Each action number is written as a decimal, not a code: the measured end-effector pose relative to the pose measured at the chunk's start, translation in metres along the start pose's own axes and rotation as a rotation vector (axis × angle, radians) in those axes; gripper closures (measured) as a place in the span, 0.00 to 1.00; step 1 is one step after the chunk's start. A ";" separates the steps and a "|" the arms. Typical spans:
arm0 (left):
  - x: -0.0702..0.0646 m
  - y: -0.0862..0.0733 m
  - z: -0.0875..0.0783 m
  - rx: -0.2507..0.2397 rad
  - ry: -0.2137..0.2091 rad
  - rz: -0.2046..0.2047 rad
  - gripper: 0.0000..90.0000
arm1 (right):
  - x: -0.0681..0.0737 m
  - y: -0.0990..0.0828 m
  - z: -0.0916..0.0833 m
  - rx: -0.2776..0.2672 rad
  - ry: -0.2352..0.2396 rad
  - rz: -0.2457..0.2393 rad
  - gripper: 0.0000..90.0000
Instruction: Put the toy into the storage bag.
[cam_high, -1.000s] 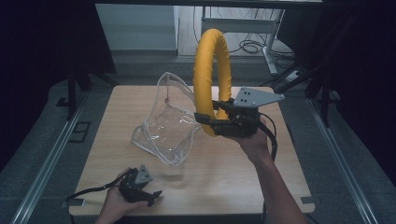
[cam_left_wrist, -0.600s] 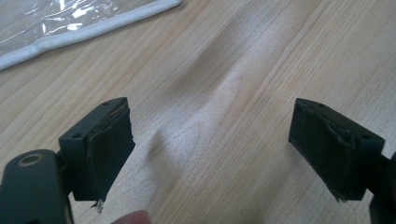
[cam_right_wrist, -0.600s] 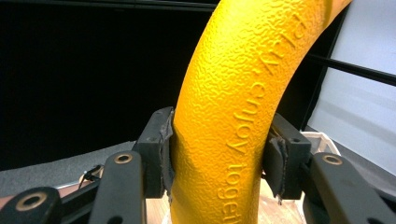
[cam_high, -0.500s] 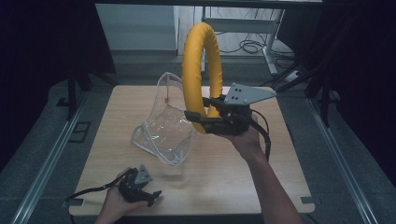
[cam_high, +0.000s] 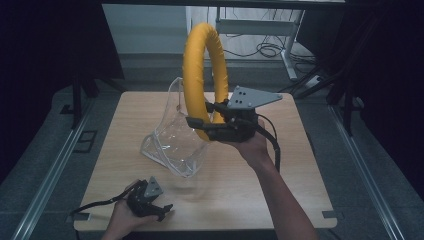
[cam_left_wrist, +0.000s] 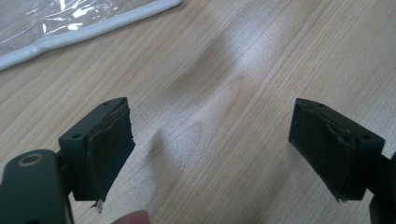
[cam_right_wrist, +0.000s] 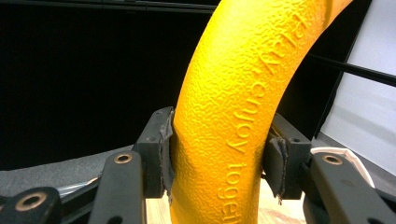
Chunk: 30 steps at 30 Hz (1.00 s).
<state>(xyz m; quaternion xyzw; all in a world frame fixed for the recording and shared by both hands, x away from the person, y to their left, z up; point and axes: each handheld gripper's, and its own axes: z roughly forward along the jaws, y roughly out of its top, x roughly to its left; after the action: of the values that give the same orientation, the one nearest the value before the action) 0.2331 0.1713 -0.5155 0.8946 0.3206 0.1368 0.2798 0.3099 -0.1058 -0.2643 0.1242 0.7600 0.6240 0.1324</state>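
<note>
The yellow ring (cam_high: 202, 80) has been carried leftward, and is now held upright above the clear bag (cam_high: 175, 140), pinched by the right gripper (cam_high: 200, 120). Insertion is judged not yet done. The left gripper (cam_high: 161, 209) is rested spread on the table (cam_high: 300, 165).

The person's right forearm reaches up from the bottom edge of the high view, wrist bent back, hand wrapped under the right tongs (cam_high: 200, 122) and holding them raised and roughly level, grey plate on top, cable looping under the wrist. In the right gripper view, their 2 pads (cam_right_wrist: 164, 154) press from both sides on a yellow ring (cam_right_wrist: 243, 116). The left hand (cam_high: 122, 215) rests low at the near bench edge, its left tongs (cam_left_wrist: 212, 154) standing wide apart with nothing between them.
</note>
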 end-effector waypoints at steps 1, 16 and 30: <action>0.000 0.000 0.000 0.001 0.000 0.000 0.15 | 0.000 0.000 0.001 -0.001 0.004 -0.001 0.55; 0.000 0.000 0.000 0.001 0.001 0.003 0.15 | 0.008 0.006 0.026 0.008 0.052 -0.014 0.55; 0.000 0.000 0.000 -0.002 0.000 0.002 0.15 | 0.009 0.004 0.041 -0.008 0.091 -0.006 0.55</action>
<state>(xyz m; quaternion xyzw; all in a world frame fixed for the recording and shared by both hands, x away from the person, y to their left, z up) 0.2328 0.1715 -0.5152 0.8946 0.3197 0.1374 0.2804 0.3165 -0.0647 -0.2687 0.0928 0.7630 0.6318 0.1000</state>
